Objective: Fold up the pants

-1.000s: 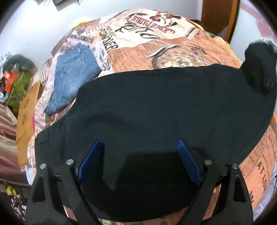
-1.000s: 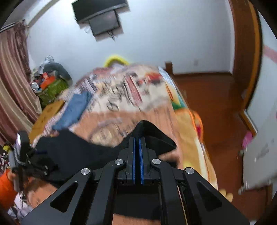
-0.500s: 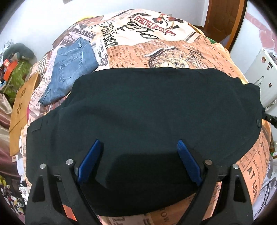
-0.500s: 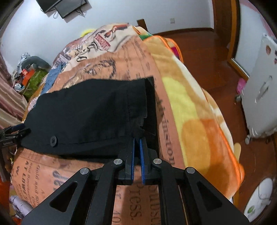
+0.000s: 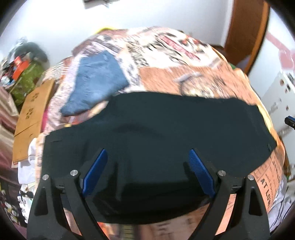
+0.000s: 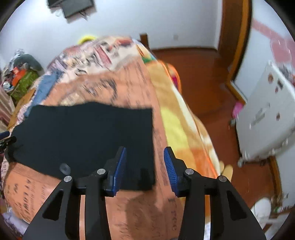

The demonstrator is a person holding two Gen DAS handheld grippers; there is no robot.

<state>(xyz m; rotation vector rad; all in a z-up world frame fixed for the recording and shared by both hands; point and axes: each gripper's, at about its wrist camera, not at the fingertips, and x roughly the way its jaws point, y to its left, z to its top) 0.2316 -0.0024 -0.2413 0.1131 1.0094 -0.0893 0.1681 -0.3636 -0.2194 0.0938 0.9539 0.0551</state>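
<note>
Black pants (image 5: 166,133) lie flat across the bed.

A home bedroom. A bed (image 6: 140,88) under a newspaper-print blanket (image 5: 202,81) fills it. Wooden floor (image 6: 199,73), door (image 5: 245,31), wall-mounted television (image 6: 73,7).

left gripper (image 5: 147,171): jaws wide apart, gripping nothing
black pants (image 5: 166,133): flat beneath, beyond fingertips
jeans (image 5: 95,85): far upper-left

Left gripper (image 5: 147,169) and right gripper (image 6: 145,164) alike — black angular frames with triangular cut-outs, ribbed blue pads (image 6: 119,169), silver round screw heads (image 5: 74,172).
</note>
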